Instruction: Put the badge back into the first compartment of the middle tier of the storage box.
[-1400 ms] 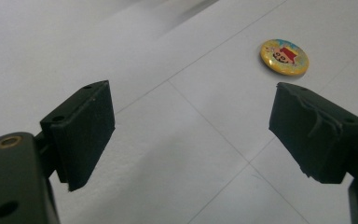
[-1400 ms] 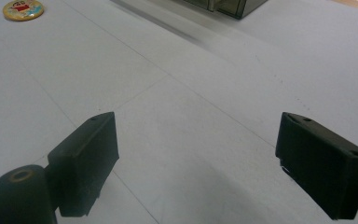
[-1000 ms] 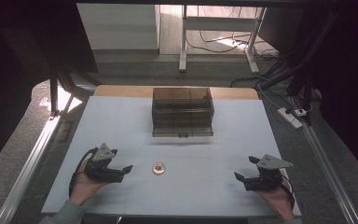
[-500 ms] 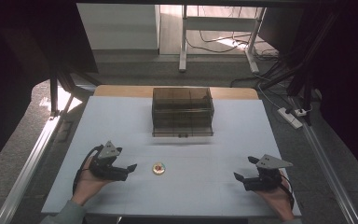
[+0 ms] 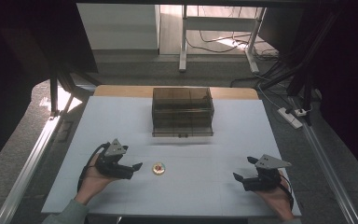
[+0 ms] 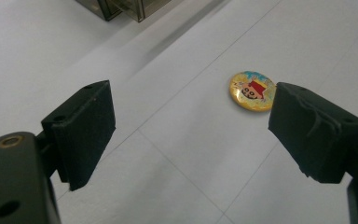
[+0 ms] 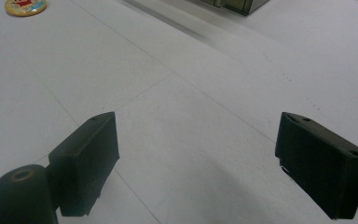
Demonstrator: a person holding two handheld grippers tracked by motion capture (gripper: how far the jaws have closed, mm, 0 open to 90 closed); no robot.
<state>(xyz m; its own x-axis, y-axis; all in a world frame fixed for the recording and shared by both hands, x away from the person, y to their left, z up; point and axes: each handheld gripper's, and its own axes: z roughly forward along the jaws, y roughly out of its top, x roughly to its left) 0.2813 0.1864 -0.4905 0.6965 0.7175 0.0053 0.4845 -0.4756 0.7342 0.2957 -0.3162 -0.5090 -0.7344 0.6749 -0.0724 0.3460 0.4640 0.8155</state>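
Yellow badge [image 5: 158, 168] lies flat on white table [image 5: 214, 196], just right of left gripper [image 5: 131, 168]. Both grippers, right gripper [image 5: 240, 179] included, are spread wide; nothing is held.

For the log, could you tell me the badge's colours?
Badge: yellow with a red figure, clearest in the left gripper view.

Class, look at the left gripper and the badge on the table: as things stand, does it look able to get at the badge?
Probably yes. The left gripper is open, the badge lies flat just ahead of it, and bare table lies between them.
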